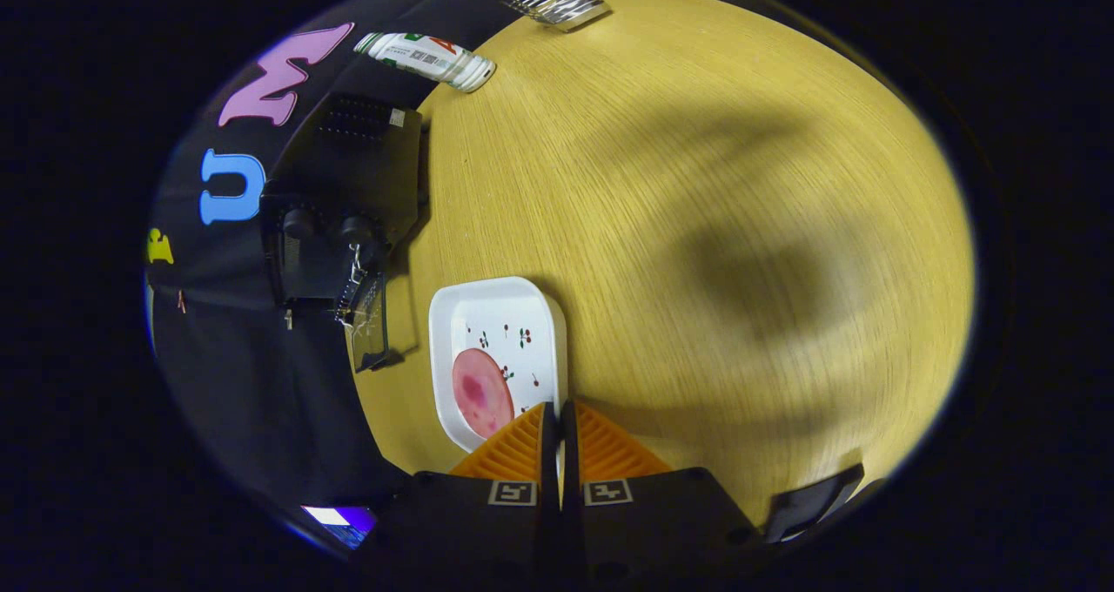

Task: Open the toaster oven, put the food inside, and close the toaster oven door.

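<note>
A white tray-like plate with small cherry prints holds a round pink slice of food. My gripper is shut, its fingers pressed together over the plate's near rim, and a pale sliver of that rim shows between them. Beyond the plate, against the booth wall, stands the black toaster oven with two knobs on its front. Its glass door hangs open toward the plate.
All of this rests on a light wooden table. A white bottle with a green and red label and a metal wire rack sit at the table's far edge. Broad shadows fall across the middle of the table.
</note>
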Available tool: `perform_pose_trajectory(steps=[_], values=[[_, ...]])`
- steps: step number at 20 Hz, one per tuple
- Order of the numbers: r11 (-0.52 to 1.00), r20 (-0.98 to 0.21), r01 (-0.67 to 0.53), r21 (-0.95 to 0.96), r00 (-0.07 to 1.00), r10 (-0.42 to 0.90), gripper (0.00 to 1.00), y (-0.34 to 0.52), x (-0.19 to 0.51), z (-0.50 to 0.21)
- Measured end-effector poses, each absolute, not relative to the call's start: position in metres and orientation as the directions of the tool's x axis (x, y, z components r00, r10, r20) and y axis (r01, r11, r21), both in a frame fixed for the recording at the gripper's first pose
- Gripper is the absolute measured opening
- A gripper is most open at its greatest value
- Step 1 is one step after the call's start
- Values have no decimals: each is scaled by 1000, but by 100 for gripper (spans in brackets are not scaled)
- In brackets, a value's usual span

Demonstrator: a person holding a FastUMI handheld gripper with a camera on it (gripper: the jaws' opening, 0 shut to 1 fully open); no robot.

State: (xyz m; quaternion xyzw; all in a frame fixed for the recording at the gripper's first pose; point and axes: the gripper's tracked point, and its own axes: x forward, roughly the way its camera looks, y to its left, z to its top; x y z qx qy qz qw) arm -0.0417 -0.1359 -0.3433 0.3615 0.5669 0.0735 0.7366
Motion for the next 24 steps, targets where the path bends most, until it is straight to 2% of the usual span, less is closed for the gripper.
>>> perform_pose_trajectory(steps=[6,13,19,24], values=[[577,-707,413,705,480,520,5,-118,-50,-301],[524,-665,427,737,599,446,5,-87,-70,-253],[529,-657,430,731,652,378,5,-41,-73,-231],[549,-642,392,738,658,393,5,11,-49,-222]])
